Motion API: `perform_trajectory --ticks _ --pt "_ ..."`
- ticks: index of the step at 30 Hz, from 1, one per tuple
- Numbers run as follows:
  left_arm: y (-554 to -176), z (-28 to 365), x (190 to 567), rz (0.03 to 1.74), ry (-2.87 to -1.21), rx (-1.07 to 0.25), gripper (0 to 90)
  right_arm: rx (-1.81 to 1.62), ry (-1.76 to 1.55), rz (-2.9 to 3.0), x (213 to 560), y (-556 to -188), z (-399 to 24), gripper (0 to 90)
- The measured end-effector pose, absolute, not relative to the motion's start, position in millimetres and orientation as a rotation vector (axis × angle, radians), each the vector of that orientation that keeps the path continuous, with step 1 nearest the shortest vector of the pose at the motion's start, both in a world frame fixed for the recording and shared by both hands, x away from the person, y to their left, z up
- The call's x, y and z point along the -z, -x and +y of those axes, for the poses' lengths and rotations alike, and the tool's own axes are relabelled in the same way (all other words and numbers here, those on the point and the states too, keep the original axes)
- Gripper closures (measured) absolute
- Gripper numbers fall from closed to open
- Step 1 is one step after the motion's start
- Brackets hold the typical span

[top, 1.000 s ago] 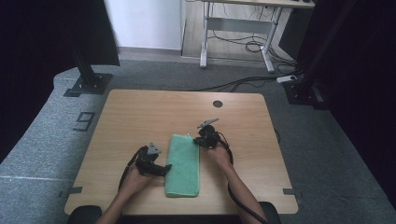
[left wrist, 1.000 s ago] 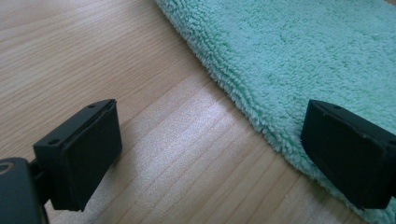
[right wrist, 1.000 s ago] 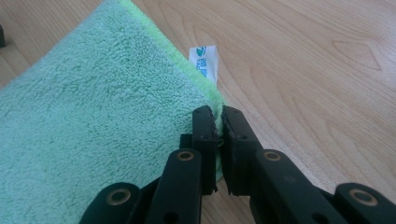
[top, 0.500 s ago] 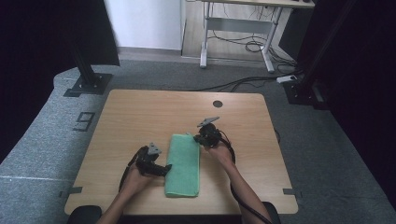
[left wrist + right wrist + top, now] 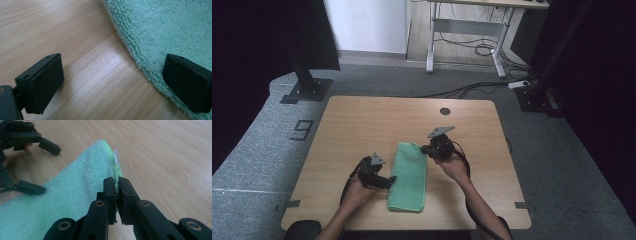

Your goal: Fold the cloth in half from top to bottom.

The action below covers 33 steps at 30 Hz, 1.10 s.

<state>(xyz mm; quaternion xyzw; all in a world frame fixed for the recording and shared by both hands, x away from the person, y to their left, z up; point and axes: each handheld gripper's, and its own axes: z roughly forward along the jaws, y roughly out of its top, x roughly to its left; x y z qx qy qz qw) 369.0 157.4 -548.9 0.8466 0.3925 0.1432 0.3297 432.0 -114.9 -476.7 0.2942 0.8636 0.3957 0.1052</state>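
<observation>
Green towel (image 5: 408,176) is lying folded lengthwise near the front edge of the table (image 5: 362,120). On its left, the left gripper (image 5: 388,182) hasn't budged: jaws wide open, one pad over bare wood, the other just over the towel's left edge, gripping nothing. On the right, the right gripper (image 5: 117,185) is clamped tight on the far right corner and has lifted it since a second ago, so looks like a fold or unfold is starting.

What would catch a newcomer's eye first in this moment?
The green towel, folded into a long strip at the near middle of the wooden table. The right gripper is shut on its far right corner, while the left gripper rests open at its left edge.
</observation>
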Motion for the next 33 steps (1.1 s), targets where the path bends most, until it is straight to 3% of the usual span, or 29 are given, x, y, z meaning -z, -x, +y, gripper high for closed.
perform_trajectory --ticks 33 --pt "-369 158 549 1.025 -2.213 -0.373 3.6 -1.289 -0.69 2.612 476 -352 -123 84.1"
